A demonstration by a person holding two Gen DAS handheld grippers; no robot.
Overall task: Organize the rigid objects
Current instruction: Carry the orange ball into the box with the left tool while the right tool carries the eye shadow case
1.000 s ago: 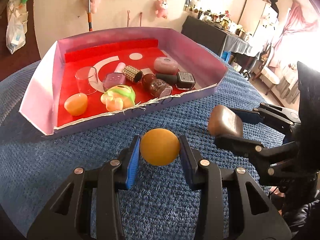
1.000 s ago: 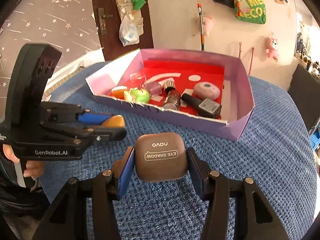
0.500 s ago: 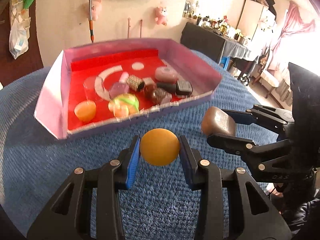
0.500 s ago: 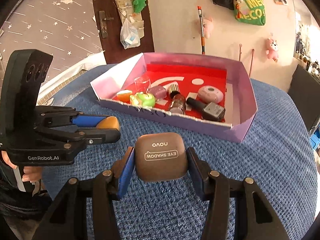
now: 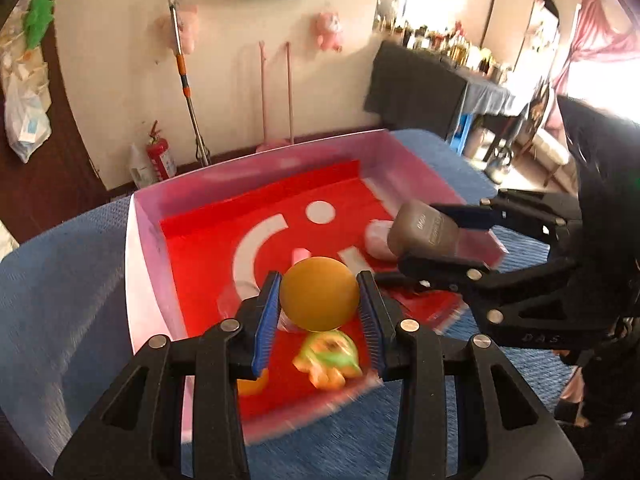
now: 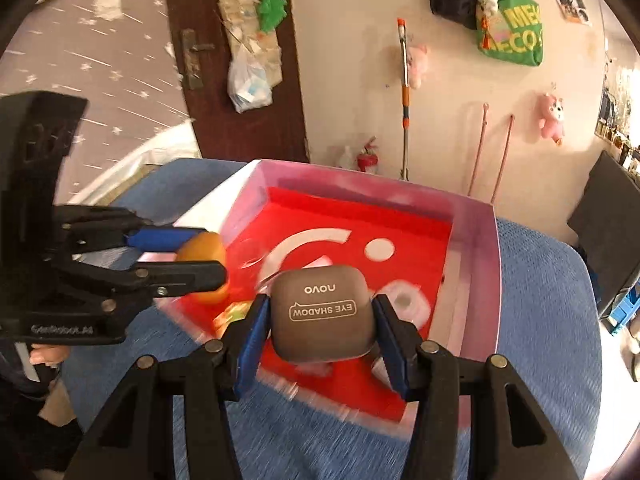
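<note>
My left gripper is shut on an orange ball and hangs over the front of the pink box with its red floor. My right gripper is shut on a brown eye-shadow case, held above the same box. In the left wrist view the right gripper with the case sits to the right, over the box's right side. In the right wrist view the left gripper carries the ball over the box's left edge.
Inside the box lie a green-and-orange toy, an orange egg shape and a pink round compact; others are hidden behind the held things. A blue knitted cloth covers the table. A person's hand holds the left gripper.
Both grippers have moved forward and up, from in front of the box to above its inside. Each still carries its object. The box now looks larger and blurred by the motion.
</note>
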